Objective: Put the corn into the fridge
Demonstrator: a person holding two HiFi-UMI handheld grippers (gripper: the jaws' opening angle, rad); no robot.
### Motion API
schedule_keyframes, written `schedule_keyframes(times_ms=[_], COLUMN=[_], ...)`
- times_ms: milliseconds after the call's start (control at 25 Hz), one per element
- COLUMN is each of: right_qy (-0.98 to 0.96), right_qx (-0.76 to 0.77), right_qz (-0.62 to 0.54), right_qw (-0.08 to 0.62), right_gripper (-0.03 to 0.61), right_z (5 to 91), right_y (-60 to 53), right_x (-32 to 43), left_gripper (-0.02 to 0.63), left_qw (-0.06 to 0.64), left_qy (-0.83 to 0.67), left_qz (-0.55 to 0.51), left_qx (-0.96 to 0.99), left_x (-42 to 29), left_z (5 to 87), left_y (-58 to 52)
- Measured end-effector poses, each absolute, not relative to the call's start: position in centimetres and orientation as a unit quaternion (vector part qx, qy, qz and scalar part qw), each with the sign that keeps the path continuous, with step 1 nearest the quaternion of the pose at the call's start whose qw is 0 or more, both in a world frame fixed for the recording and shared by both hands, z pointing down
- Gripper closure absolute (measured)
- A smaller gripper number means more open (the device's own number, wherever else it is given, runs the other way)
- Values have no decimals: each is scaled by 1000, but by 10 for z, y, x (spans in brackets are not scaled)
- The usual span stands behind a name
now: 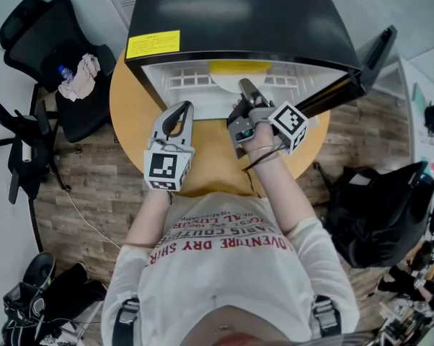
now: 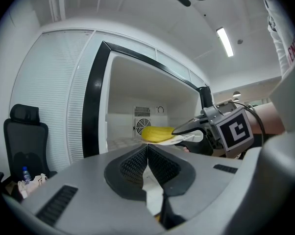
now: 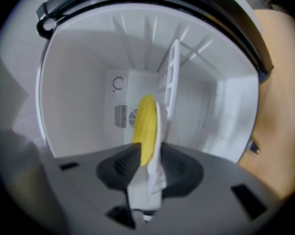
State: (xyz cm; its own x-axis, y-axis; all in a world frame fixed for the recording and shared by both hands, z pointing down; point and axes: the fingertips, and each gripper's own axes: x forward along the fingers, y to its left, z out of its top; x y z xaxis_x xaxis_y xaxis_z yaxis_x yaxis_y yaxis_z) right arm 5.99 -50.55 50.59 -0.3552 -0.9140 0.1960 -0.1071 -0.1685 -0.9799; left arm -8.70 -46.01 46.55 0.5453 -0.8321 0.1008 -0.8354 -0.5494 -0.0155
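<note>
A black mini fridge (image 1: 238, 13) stands open on a round wooden table (image 1: 127, 99). Just inside its opening a yellow corn cob (image 1: 238, 67) lies on a white plate (image 1: 228, 83). My right gripper (image 1: 247, 91) reaches in at the plate's near rim. In the right gripper view the plate (image 3: 159, 131) and the corn (image 3: 146, 126) stand edge-on between spread pads, so this gripper (image 3: 150, 163) is open around the rim. The left gripper view shows the corn (image 2: 157, 132) and the right gripper (image 2: 179, 131) from the side. My left gripper (image 1: 181, 110) waits before the fridge, shut and empty (image 2: 147, 148).
The fridge door (image 1: 365, 67) hangs open at the right. A white wire shelf (image 3: 172, 77) sits inside the fridge. A black office chair (image 1: 51, 42) with a bottle and cloth stands left of the table. A black bag (image 1: 375, 207) lies on the floor at right.
</note>
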Motion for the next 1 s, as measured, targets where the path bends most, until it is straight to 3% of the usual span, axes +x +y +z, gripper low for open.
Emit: schedule_keyframes(times_ms=[120, 440, 520, 600, 1000], right_qy=[564, 570, 575, 584, 663], right_qx=[-457, -440, -438, -437, -425], right_qz=[-603, -606, -600, -593, -547], right_qw=[330, 339, 343, 341, 284], right_gripper=[417, 414, 501, 537, 551], right_z=[503, 506, 505, 505, 493], right_y=[-502, -473, -463, -453, -404], right_x=[59, 60, 63, 67, 79], left_gripper=[584, 584, 584, 584, 584], left_qw=[16, 13, 14, 15, 17], left_qy=[-472, -469, -469, -470, -471], left_qz=[49, 50, 50, 51, 49], left_qx=[880, 882, 882, 881, 881], left_x=[-86, -80, -77, -73, -38], left_z=[465, 458, 458, 458, 448], left_y=[-458, -447, -442, -436, -402])
